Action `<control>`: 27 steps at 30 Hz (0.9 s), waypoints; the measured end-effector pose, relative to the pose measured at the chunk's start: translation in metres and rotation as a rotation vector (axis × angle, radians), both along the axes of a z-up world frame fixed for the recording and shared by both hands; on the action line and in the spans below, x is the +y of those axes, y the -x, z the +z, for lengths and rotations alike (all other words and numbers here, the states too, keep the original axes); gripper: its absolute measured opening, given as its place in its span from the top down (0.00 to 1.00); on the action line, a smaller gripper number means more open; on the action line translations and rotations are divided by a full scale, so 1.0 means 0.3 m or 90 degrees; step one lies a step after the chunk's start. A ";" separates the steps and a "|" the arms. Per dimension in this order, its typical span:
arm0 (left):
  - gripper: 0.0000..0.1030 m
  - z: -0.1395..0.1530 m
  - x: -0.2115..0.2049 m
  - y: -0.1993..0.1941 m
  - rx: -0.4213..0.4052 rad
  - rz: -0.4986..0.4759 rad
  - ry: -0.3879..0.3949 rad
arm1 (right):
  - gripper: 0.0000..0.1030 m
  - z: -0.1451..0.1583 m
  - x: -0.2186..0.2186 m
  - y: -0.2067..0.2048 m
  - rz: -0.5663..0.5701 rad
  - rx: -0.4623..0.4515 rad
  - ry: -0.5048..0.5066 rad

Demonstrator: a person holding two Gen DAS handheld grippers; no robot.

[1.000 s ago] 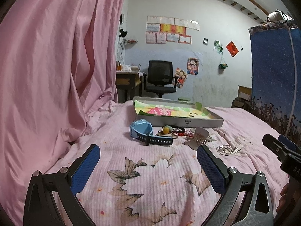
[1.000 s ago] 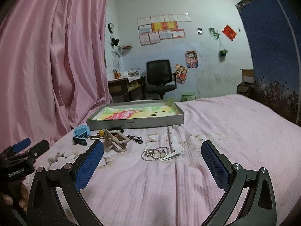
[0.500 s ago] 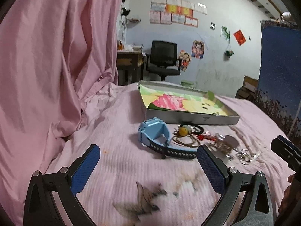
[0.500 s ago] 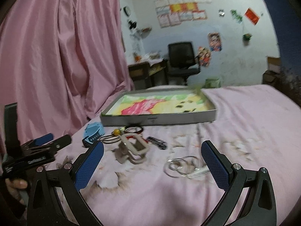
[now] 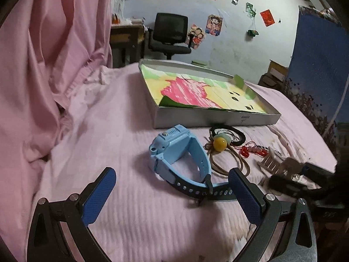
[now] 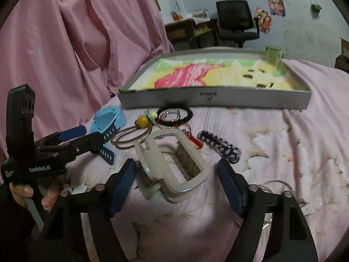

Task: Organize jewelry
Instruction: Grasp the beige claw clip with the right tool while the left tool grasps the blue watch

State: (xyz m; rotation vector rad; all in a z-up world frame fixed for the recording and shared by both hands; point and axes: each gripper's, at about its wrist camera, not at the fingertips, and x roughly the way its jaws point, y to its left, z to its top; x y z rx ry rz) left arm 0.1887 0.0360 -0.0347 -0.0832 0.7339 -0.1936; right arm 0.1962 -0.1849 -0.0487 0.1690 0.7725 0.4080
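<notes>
- Straddling the beige plastic claw hair clip [image 6: 172,166] on the pink bedsheet [image 6: 283,152], the right gripper [image 6: 176,187] stands wide and empty
- Hovering wide over the light-blue plastic smartwatch [image 5: 174,152], the left gripper [image 5: 172,194] holds nothing
- Clip looks light, rigid, springy; best pinched across its arched body
- Grey shallow cardboard tray [image 6: 218,100] lies just beyond

On the pink bedsheet [image 5: 122,113] lie one blue watch [image 5: 174,150], one cord necklace with a single yellow bead [image 6: 142,121], one black hair band [image 6: 174,111], one beige hair claw [image 6: 172,166], one black-and-white braided bracelet [image 6: 219,146] and one red charm [image 5: 250,151]. One shallow box [image 6: 218,99] sits behind them. Two grippers are in view, one per hand: the left gripper [image 5: 172,190] and the right gripper [image 6: 176,174].
</notes>
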 end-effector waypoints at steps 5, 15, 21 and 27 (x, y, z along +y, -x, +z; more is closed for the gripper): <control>0.02 -0.029 0.007 -0.027 0.009 -0.011 0.046 | 0.35 -0.014 -0.001 -0.024 0.006 0.015 -0.016; 0.09 -0.038 0.049 -0.048 -0.003 0.002 0.110 | 0.40 -0.031 -0.006 -0.041 0.004 0.022 -0.022; 0.32 -0.049 0.072 -0.051 -0.008 0.018 0.131 | 0.54 -0.034 -0.018 -0.043 0.000 0.019 -0.034; 0.48 -0.055 0.040 -0.078 0.007 0.000 0.104 | 0.56 -0.035 -0.019 -0.036 -0.002 0.016 -0.035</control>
